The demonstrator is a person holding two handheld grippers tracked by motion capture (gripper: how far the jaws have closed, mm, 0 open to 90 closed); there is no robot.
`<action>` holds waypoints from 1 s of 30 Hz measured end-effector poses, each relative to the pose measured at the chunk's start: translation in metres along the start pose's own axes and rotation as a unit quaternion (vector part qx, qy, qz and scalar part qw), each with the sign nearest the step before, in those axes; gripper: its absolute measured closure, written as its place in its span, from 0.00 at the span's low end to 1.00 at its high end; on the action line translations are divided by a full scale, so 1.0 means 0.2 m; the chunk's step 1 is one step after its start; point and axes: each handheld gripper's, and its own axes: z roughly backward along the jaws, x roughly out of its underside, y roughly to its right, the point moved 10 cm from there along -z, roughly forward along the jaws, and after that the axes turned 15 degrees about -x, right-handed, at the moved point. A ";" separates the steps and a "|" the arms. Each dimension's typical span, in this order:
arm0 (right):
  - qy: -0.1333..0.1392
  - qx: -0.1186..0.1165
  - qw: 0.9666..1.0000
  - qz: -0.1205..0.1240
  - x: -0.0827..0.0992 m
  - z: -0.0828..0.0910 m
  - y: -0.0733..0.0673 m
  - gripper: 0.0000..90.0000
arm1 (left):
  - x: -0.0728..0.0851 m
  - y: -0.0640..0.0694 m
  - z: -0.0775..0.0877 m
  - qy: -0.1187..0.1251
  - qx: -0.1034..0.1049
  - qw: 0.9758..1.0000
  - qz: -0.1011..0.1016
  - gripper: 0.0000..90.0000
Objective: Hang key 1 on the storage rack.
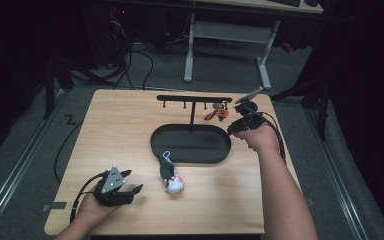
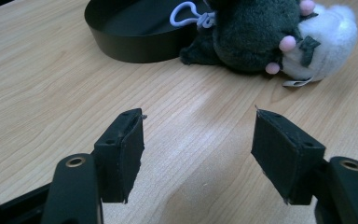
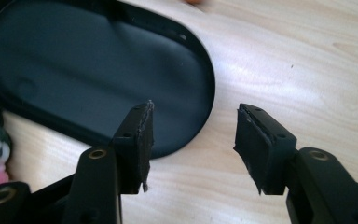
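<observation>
Two plush toys [image 1: 171, 176] lie together on the desk [image 1: 115, 130], a dark one and a white one, just in front of the near rim of the black oval tray [image 1: 190, 144]. We see our left gripper [image 1: 130, 186] low at the near left of the desk, its jaws apart with nothing between them; the toys sit just to its right, near but not touching. In the left gripper view the plush toys [image 2: 270, 37] lie ahead and to the right of the jaws, the dark one's pale loop [image 2: 184, 14] resting against the tray wall [image 2: 135, 46]. Our right gripper [image 1: 240, 117] hovers at the tray's far right end, jaws also spread and empty, beside a black hook stand [image 1: 194, 100] where a red keyring [image 1: 218, 113] hangs. The toys are well apart from it.
</observation>
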 end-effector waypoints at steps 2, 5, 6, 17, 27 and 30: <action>0.007 -0.001 1.000 -0.001 0.05 0.00 -0.01 0.49 | 0.00 0.00 0.00 0.001 0.002 1.000 0.000 0.39; 0.014 -0.003 1.000 0.006 0.13 0.00 -0.03 0.46 | -0.01 0.01 0.00 -0.003 0.006 1.000 0.001 0.40; 0.019 -0.007 1.000 0.009 0.17 -0.01 -0.04 0.45 | -0.01 0.02 0.00 -0.003 0.007 1.000 0.003 0.41; 0.112 0.012 0.993 0.044 0.48 -0.06 -0.09 0.44 | -0.01 0.04 -0.01 -0.018 0.017 1.000 0.020 0.57; 0.212 -0.029 0.975 0.063 0.78 -0.22 -0.08 0.44 | 0.02 0.02 -0.03 -0.035 0.011 0.998 0.052 0.65; 0.237 -0.022 0.968 0.072 0.85 -0.22 -0.08 0.45 | 0.01 0.01 -0.03 -0.032 0.007 0.998 0.060 0.67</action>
